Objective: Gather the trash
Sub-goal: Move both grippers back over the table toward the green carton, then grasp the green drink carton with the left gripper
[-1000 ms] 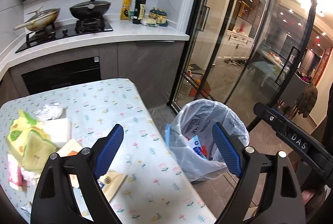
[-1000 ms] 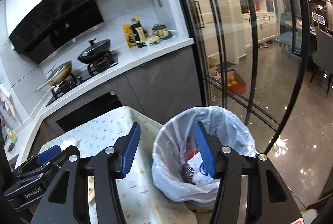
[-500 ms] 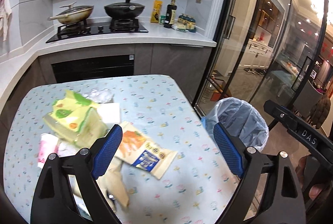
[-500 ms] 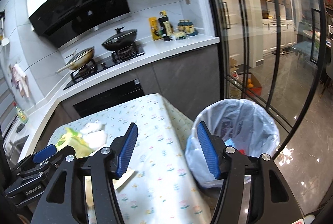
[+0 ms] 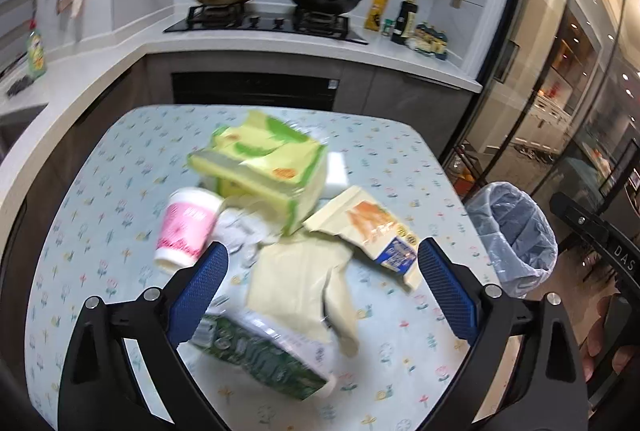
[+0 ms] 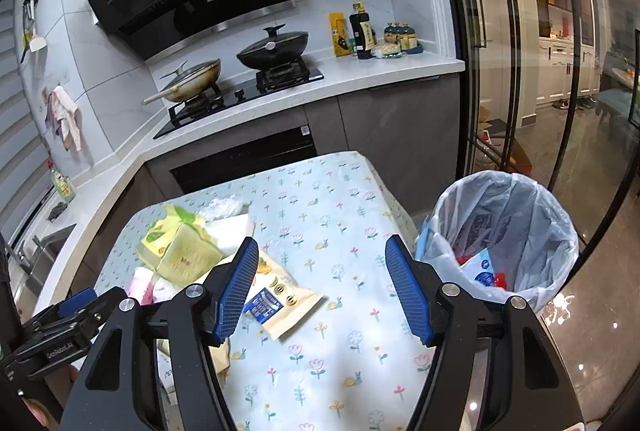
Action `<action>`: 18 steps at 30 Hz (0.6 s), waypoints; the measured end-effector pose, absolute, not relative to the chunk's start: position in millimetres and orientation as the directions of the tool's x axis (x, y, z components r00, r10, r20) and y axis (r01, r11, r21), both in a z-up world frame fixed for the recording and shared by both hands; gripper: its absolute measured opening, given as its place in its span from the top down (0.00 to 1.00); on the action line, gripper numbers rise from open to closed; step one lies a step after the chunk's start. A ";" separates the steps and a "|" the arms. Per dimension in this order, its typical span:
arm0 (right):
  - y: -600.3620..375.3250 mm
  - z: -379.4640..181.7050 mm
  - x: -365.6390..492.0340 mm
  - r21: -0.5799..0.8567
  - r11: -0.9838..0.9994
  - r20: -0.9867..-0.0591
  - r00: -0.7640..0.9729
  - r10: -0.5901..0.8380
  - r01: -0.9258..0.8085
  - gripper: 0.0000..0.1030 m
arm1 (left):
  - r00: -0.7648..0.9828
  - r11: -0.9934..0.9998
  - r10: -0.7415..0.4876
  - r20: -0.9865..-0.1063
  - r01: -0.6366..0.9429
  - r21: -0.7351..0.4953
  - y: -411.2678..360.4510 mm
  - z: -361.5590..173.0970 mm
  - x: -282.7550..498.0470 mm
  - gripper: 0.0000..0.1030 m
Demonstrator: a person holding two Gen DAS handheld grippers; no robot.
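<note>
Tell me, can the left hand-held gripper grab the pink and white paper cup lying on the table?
Probably yes. The left hand-held gripper is open and empty, and the pink and white paper cup lies on its side at the pile's left edge, nothing covering it.

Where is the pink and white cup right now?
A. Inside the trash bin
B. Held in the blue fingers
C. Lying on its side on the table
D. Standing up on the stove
C: the pink and white cup lies tipped over on the flowered tablecloth, beside the yellow-green package.
</note>
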State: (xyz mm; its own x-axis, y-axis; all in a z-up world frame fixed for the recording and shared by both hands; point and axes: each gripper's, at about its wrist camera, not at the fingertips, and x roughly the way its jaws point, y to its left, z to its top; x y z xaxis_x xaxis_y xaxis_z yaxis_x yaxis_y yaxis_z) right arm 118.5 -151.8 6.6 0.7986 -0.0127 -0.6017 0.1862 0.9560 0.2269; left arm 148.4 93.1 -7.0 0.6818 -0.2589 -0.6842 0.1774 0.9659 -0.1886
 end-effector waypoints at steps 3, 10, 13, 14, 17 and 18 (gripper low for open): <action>-142.5 -1.9 120.2 0.227 0.958 -0.619 0.785 0.004 0.174 0.38 | 0.670 0.972 -0.232 -0.705 0.142 -0.186 110.1 -15.4 144.5 0.11; -125.9 -26.1 122.9 0.231 0.959 -0.660 0.750 0.033 0.162 0.38 | 0.606 0.974 -0.209 -0.768 0.061 -0.217 124.4 -38.2 135.3 0.11; -123.2 -33.8 122.5 0.234 0.959 -0.670 0.741 0.039 0.161 0.38 | 0.585 0.980 -0.176 -0.792 0.023 -0.200 114.6 -47.3 130.6 0.11; -122.8 -35.3 122.4 0.235 0.959 -0.672 0.739 0.041 0.161 0.38 | 0.576 0.983 -0.151 -0.803 0.001 -0.184 110.7 -51.7 130.1 0.11; -123.1 -39.8 122.4 0.235 0.958 -0.679 0.733 0.042 0.163 0.38 | 0.533 0.983 -0.108 -0.839 -0.070 -0.171 105.2 -67.2 131.8 0.11; -124.7 -41.0 122.3 0.236 0.958 -0.681 0.731 0.044 0.163 0.38 | 0.517 0.980 -0.100 -0.850 -0.099 -0.175 105.0 -72.7 132.6 0.11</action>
